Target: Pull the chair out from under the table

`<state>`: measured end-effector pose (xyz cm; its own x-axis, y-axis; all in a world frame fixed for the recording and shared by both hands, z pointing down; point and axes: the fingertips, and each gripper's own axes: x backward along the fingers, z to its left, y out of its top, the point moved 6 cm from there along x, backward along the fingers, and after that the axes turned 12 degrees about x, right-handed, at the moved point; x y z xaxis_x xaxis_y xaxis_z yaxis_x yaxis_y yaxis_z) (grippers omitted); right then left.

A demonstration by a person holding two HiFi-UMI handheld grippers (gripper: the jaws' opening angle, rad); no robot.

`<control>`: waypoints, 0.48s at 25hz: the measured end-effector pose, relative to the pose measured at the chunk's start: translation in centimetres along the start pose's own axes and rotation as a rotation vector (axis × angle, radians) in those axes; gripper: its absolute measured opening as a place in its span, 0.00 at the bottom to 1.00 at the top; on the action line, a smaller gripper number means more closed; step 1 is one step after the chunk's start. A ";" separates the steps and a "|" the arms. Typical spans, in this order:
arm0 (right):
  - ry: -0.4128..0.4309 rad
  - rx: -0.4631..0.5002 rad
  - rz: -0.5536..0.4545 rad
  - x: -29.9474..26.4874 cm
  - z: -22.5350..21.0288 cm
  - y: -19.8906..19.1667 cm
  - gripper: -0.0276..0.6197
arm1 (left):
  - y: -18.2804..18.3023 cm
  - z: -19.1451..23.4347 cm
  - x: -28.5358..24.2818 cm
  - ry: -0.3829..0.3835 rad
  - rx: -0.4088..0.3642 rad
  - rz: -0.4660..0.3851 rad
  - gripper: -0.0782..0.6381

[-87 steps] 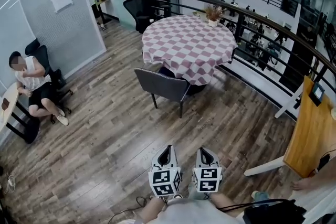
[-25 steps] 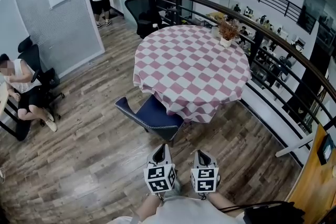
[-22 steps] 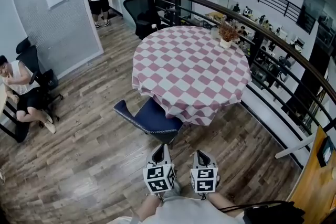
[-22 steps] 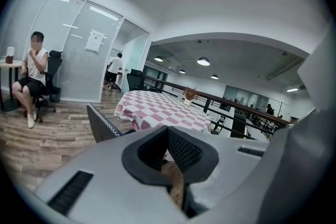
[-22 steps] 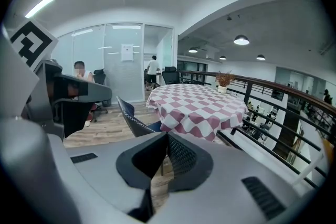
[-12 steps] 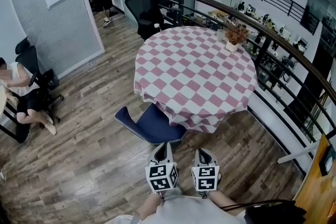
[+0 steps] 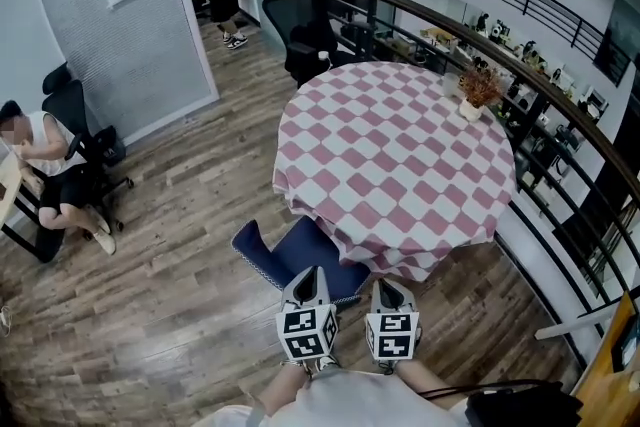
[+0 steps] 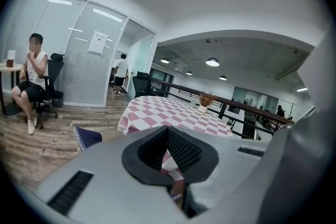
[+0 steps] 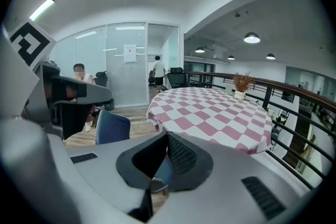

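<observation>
Head view: my left gripper (image 7: 310, 273) and right gripper (image 7: 390, 287) sit side by side with their jaws together, holding nothing. The blue chair (image 7: 290, 255) is just ahead of and below the tips. Its seat is tucked under the near edge of the round table (image 7: 395, 155), and its backrest is off to the left gripper's outer side. With the jaws shut, I'd only nudge the chair further under if I reached in like this.

Left gripper view: the jaws are closed tip to tip and nothing is between them. A corner of the backrest shows low to the left of the tool, and the checked tablecloth (image 8: 157, 113) lies straight ahead. I judge that hanging hem to be the main hazard. If I close on cloth along with the seat edge, a pull would drag it, and the potted plant (image 8: 203, 102) at the far side could tip.

Right gripper view: this pair is also pressed together and empty. The backrest stands left of the tips, next to the other tool. I can't see the chair's legs in any view, so they could catch on the table's base and the chair would twist.
</observation>
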<state>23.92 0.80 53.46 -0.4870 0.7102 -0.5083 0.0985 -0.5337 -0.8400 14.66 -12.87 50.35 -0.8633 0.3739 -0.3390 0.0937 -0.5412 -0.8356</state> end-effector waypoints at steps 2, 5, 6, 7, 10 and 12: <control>0.006 -0.001 -0.002 -1.2 -0.1 0.4 0.07 | 0.4 0.5 -0.9 0.010 0.000 -0.001 0.11; 0.025 0.002 0.004 -2.5 0.1 0.8 0.07 | 0.7 1.4 -1.6 0.031 0.012 0.000 0.11; 0.033 0.004 0.006 -2.8 0.2 0.9 0.07 | 0.8 1.7 -1.7 0.039 0.016 0.000 0.11; 0.041 0.006 0.009 -3.1 0.4 1.1 0.07 | 0.8 2.0 -1.8 0.048 0.021 0.001 0.11; 0.070 0.015 0.019 -4.0 0.7 1.2 0.07 | 0.9 2.7 -1.9 0.077 0.033 0.001 0.11; 0.094 0.025 0.028 -4.6 0.8 1.2 0.07 | 0.9 3.2 -1.8 0.108 0.048 -0.006 0.11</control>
<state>25.62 -3.49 54.91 -0.4003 0.7346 -0.5478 0.0885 -0.5640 -0.8210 14.68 -16.43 51.63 -0.8053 0.4547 -0.3806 0.0628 -0.5729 -0.8172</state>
